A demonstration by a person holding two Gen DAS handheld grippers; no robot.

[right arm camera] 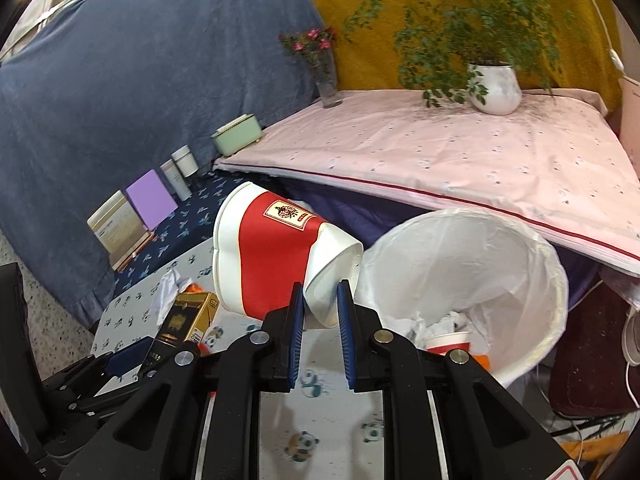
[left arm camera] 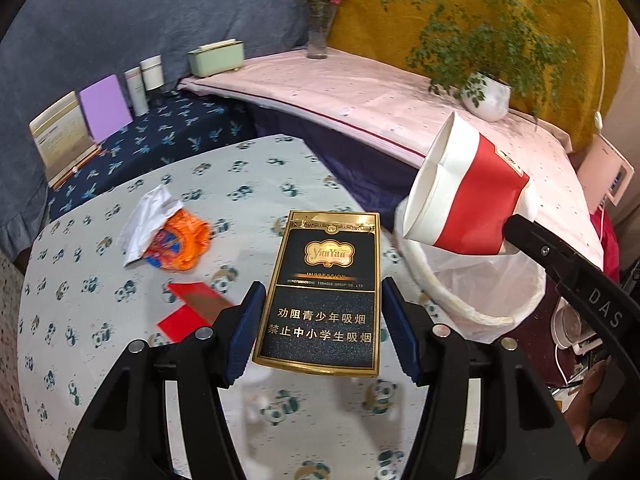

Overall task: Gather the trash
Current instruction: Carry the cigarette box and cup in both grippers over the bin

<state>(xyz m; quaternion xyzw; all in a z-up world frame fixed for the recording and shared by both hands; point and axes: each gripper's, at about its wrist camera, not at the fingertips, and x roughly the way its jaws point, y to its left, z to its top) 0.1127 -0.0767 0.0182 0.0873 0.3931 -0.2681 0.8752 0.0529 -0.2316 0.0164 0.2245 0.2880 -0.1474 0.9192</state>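
Across the panda-print bench [left arm camera: 132, 280] spread below both my tools, leftover litter lies to the left, and a raised surface under a pink cloth [right arm camera: 440, 152] runs behind it, carrying a potted plant [right arm camera: 496, 88] and a glass vase of flowers [right arm camera: 328, 80]. Just past the bench's right edge stands the trash bin [right arm camera: 536, 264], lined with a white bag, its mouth toward me; crumpled paper and another red-and-white cup lie inside.

My right tool [right arm camera: 320, 304] is clenched on the rim of a crushed red-and-white paper cup [right arm camera: 276, 256], which hangs tilted on its side, base up and to the left, just beside the bin's near rim. From the left wrist view the same cup sits in front of the bin's opening.

My left tool [left arm camera: 320, 308] grasps a black-and-gold cigarette pack [left arm camera: 324, 292] by its long edges, face toward the camera, lifted above the bench and left of the bin.

On the bench remain an orange wrapper [left arm camera: 180, 244] with crumpled white paper [left arm camera: 148, 216] touching it, and a red paper piece [left arm camera: 192, 304] nearer to me.
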